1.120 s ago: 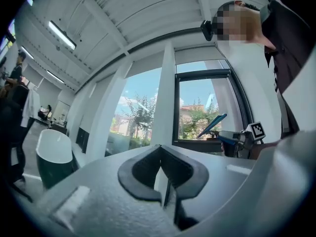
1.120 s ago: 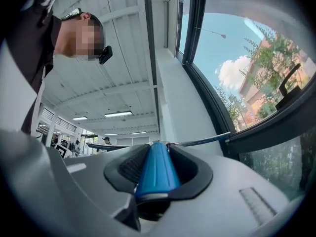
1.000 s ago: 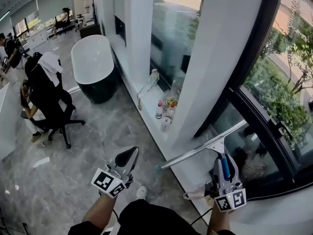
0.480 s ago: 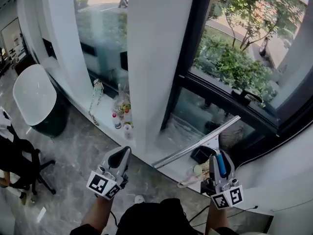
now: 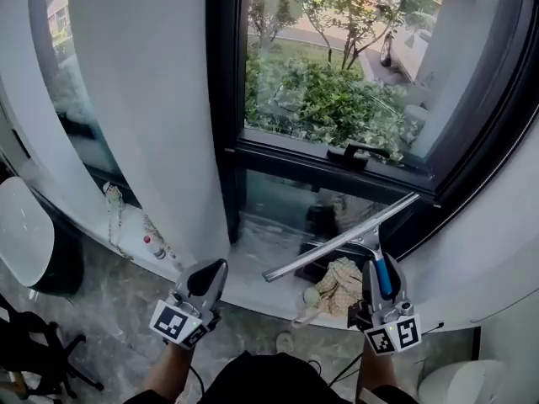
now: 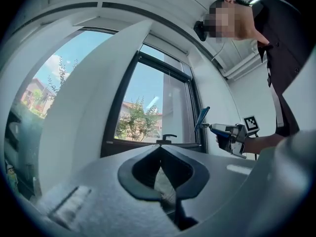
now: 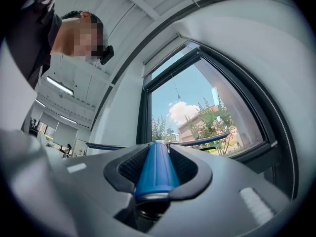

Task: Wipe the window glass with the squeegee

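Observation:
My right gripper (image 5: 378, 269) is shut on the blue handle (image 7: 157, 168) of a squeegee. Its long metal blade (image 5: 341, 236) slants up to the right in front of the lower pane, short of the window glass (image 5: 337, 82); whether it touches the lower pane I cannot tell. In the right gripper view the blade (image 7: 197, 142) crosses just above the jaws. My left gripper (image 5: 207, 279) hangs at the lower left, shut with nothing in it, pointing toward the white pillar (image 5: 147, 99). The left gripper view shows the squeegee (image 6: 203, 119) held out at the right.
A black window frame with a handle (image 5: 358, 152) divides upper and lower panes. On the sill lie a crumpled cloth (image 5: 338, 283), a small bottle (image 5: 157, 248) and other items. A white tub (image 5: 25, 234) stands at far left, a white wall curves at right.
The view has swung right, from the room and tub to the window straight ahead. Both grippers keep their place in the view; the squeegee stays held, its blade now before the lower pane.

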`<state>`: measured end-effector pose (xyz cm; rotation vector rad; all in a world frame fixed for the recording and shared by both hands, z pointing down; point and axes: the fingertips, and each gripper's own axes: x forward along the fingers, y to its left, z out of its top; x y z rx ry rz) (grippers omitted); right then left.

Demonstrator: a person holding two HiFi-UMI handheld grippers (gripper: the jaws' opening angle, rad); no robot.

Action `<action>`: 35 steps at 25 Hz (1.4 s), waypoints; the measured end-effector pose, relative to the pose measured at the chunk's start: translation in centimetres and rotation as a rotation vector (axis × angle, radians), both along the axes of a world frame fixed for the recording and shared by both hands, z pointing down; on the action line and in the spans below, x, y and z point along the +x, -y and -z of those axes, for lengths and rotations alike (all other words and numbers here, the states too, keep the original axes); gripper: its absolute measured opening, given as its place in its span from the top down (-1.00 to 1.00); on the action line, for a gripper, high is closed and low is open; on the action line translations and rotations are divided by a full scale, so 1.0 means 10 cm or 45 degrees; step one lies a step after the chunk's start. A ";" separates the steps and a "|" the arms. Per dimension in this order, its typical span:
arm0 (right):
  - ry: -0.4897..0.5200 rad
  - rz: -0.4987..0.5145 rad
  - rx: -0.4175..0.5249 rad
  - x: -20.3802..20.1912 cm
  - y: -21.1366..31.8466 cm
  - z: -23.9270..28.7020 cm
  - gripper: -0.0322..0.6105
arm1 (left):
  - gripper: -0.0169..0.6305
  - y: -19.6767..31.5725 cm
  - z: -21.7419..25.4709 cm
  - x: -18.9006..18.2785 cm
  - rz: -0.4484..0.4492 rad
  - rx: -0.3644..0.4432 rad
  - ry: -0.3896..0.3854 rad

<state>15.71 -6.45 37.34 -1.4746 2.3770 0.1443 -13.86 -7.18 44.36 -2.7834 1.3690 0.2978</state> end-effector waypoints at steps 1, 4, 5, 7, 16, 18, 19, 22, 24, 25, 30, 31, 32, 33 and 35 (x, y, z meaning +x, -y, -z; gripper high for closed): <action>0.000 0.001 0.016 0.07 0.05 0.04 0.49 | 0.95 0.08 0.02 0.09 -0.006 0.008 0.008; -0.011 0.006 0.061 0.27 0.19 0.12 0.49 | 0.95 0.31 0.11 0.38 -0.027 0.036 0.009; -0.019 0.005 0.075 0.33 0.23 0.15 0.49 | 0.95 0.39 0.15 0.47 -0.032 0.048 0.005; -0.037 0.000 0.102 0.45 0.30 0.19 0.49 | 0.95 0.53 0.24 0.64 -0.041 0.077 -0.006; -0.047 -0.036 0.213 0.88 0.55 0.45 0.49 | 0.95 0.99 0.41 1.13 -0.028 0.116 -0.033; -0.058 -0.084 0.248 0.92 0.62 0.54 0.49 | 0.95 1.07 0.44 1.20 -0.057 0.116 -0.028; -0.066 -0.113 0.271 0.92 0.66 0.60 0.49 | 0.95 1.10 0.47 1.22 -0.078 0.124 -0.026; -0.085 -0.219 0.339 0.92 0.81 0.80 0.49 | 0.95 1.22 0.54 1.26 -0.142 0.149 -0.032; -0.083 -0.301 0.381 0.92 0.92 0.95 0.49 | 0.95 1.33 0.55 1.25 -0.171 0.150 -0.020; -0.081 -0.347 0.404 0.93 0.96 1.04 0.49 | 0.95 1.37 0.54 1.24 -0.190 0.151 -0.008; -0.117 -0.550 0.534 0.97 1.24 1.48 0.49 | 0.95 1.55 0.61 1.26 -0.297 0.182 0.013; -0.137 -0.588 0.556 0.96 1.31 1.56 0.49 | 0.95 1.59 0.62 1.26 -0.310 0.186 0.016; -0.154 -0.629 0.575 0.97 1.38 1.64 0.49 | 0.95 1.63 0.63 1.25 -0.322 0.189 0.019; -0.165 -0.673 0.591 0.98 1.45 1.72 0.49 | 0.95 1.66 0.64 1.24 -0.332 0.193 0.022; -0.165 -0.752 0.616 1.00 1.58 1.86 0.49 | 0.95 1.72 0.67 1.22 -0.350 0.205 0.025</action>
